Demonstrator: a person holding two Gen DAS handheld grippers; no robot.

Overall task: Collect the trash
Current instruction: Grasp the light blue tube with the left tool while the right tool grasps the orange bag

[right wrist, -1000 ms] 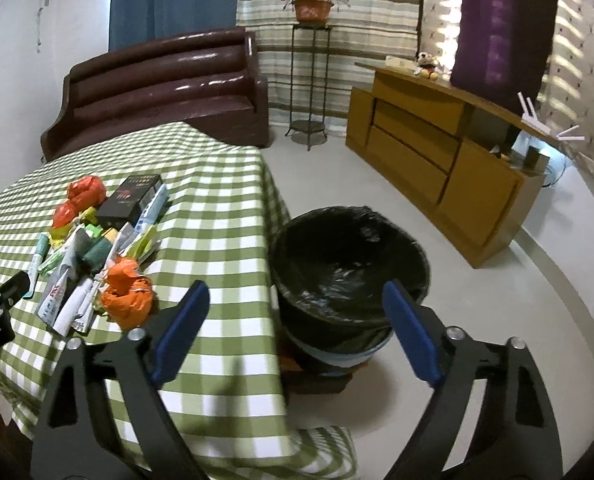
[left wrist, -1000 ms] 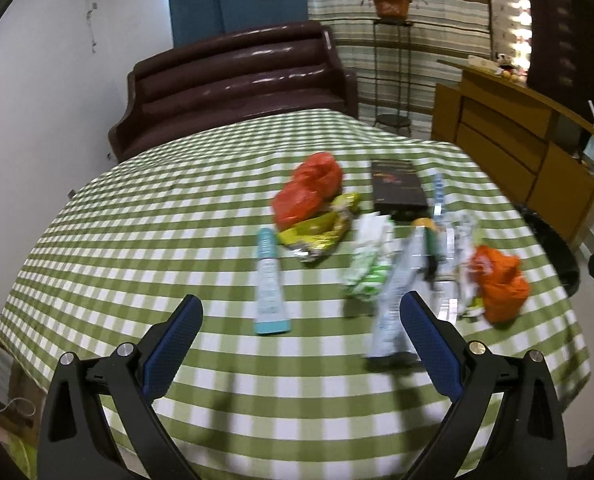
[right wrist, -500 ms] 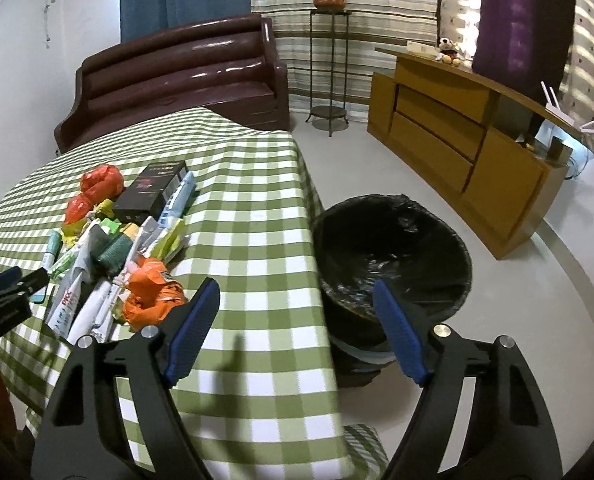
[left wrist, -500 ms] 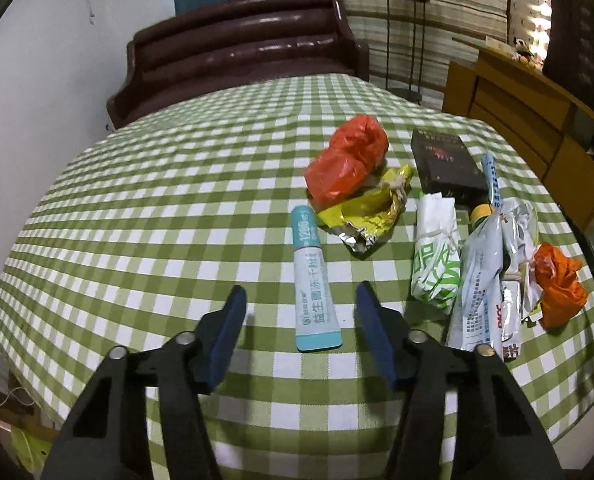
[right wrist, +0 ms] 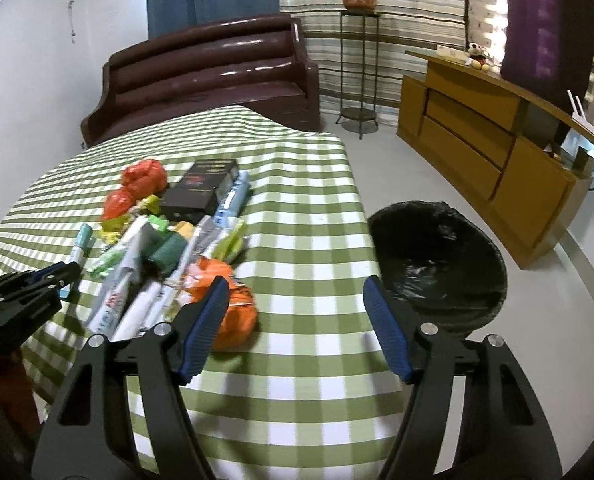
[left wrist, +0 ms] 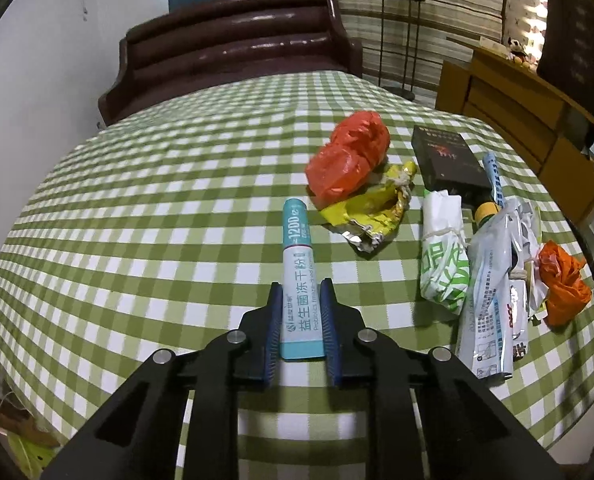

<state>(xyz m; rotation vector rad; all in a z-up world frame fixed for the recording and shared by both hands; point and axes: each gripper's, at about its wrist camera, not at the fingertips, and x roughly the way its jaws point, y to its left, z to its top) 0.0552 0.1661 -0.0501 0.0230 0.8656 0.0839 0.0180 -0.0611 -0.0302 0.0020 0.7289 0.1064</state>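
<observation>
Between the blue pads of the left gripper [left wrist: 301, 312], the near end of a teal-and-white tube [left wrist: 298, 276] is pinched; its jaws have just been closing onto it, and the tube lies flat on the green-checked counter [left wrist: 157, 240], stretching away from the gripper. Ahead and to the right of that gripper a red plastic bag [left wrist: 349, 164] and a crumpled yellow foil wrapper [left wrist: 371, 212] are seen, with a black box [left wrist: 445, 158] beyond them. Further right, a green-and-white packet [left wrist: 443, 256], a long white sachet [left wrist: 487, 292] and an orange bag [left wrist: 563, 280] are grouped near the counter's edge. The right gripper [right wrist: 297, 320] is held spread above the counter with nothing between its pads, its jaws having just been narrowing; the orange bag is just behind its left pad. To its right, on the floor beside the counter, a black-lined bin [right wrist: 437, 264] stands.
</observation>
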